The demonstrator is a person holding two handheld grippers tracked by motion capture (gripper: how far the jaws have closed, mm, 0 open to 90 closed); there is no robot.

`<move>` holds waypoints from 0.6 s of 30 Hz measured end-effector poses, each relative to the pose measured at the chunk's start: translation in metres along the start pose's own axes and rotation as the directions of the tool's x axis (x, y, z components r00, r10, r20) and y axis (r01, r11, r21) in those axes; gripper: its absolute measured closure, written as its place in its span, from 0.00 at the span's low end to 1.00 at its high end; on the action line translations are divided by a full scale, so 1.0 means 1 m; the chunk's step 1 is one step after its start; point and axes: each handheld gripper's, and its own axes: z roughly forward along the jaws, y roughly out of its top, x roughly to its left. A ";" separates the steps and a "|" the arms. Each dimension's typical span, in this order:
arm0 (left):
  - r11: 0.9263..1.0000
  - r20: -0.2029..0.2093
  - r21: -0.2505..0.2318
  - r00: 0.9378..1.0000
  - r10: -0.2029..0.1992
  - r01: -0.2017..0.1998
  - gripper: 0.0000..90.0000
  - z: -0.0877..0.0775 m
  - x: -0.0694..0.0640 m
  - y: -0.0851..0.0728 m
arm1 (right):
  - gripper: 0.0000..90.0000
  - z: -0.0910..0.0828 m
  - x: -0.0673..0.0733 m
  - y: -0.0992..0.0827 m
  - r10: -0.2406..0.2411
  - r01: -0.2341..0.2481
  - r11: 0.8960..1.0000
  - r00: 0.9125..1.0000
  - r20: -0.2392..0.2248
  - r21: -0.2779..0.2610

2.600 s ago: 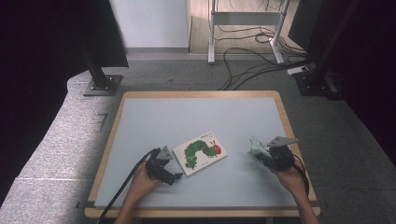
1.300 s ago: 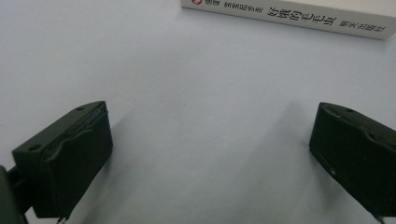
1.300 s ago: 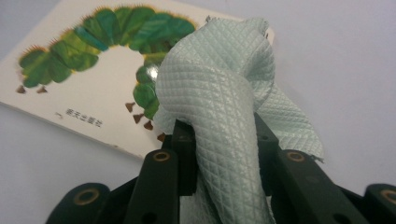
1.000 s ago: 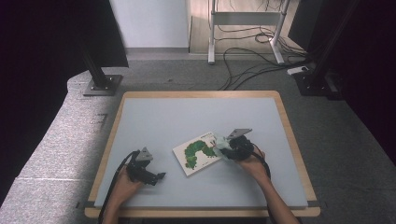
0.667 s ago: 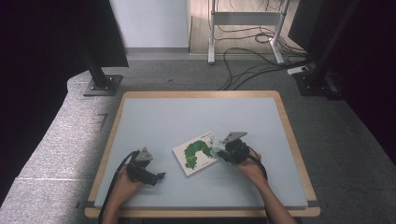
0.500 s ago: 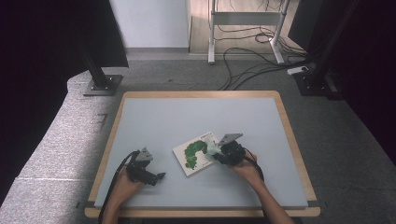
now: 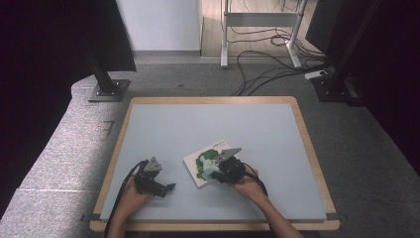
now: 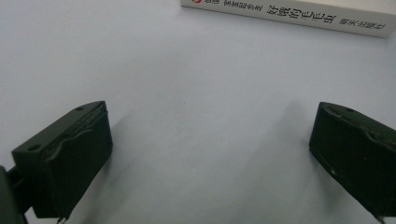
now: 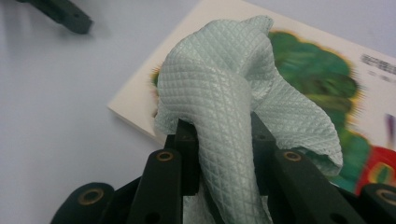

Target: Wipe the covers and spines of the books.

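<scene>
High view: the right tool (image 7: 214,168) sits over the book (image 7: 210,161) just below frame centre, cloth in its jaws; the left tool (image 7: 166,187) waits lower left on the worktop (image 7: 198,119).

Left gripper view: jaws wide, nothing between, book spine at the top edge.

Right gripper view: jaws pinched on the cloth (image 9: 224,93), draped over the cover. Looks like wiping is barely underway, most of the cover left.

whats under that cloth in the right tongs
The pale green cloth, pinched in the right tongs, hangs over the picture book. Its green caterpillar cover shows around the cloth; the part directly beneath is hidden.
</scene>
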 end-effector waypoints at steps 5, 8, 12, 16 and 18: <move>1.000 0.000 -0.002 1.000 -0.002 0.002 0.00 0.000 0.000 0.000 | 0.79 0.007 0.016 0.007 -0.032 0.032 0.999 0.999 -0.044 0.003; 1.000 -0.001 -0.002 1.000 -0.002 0.002 0.00 0.000 0.000 0.000 | 0.79 0.011 0.024 0.012 -0.056 0.057 0.998 0.996 -0.068 0.009; 1.000 0.000 -0.002 1.000 -0.001 0.001 0.00 0.000 0.000 0.000 | 0.79 0.016 0.033 0.017 -0.079 0.081 0.997 0.993 -0.091 0.014; 1.000 -0.001 -0.002 1.000 -0.002 0.002 0.00 0.000 0.000 0.000 | 0.79 0.019 0.036 0.021 -0.094 0.096 0.995 0.991 -0.092 0.019; 1.000 0.000 -0.002 1.000 -0.002 0.002 0.00 0.000 0.000 0.000 | 0.80 0.022 0.035 0.023 -0.088 0.090 0.996 0.992 -0.091 0.014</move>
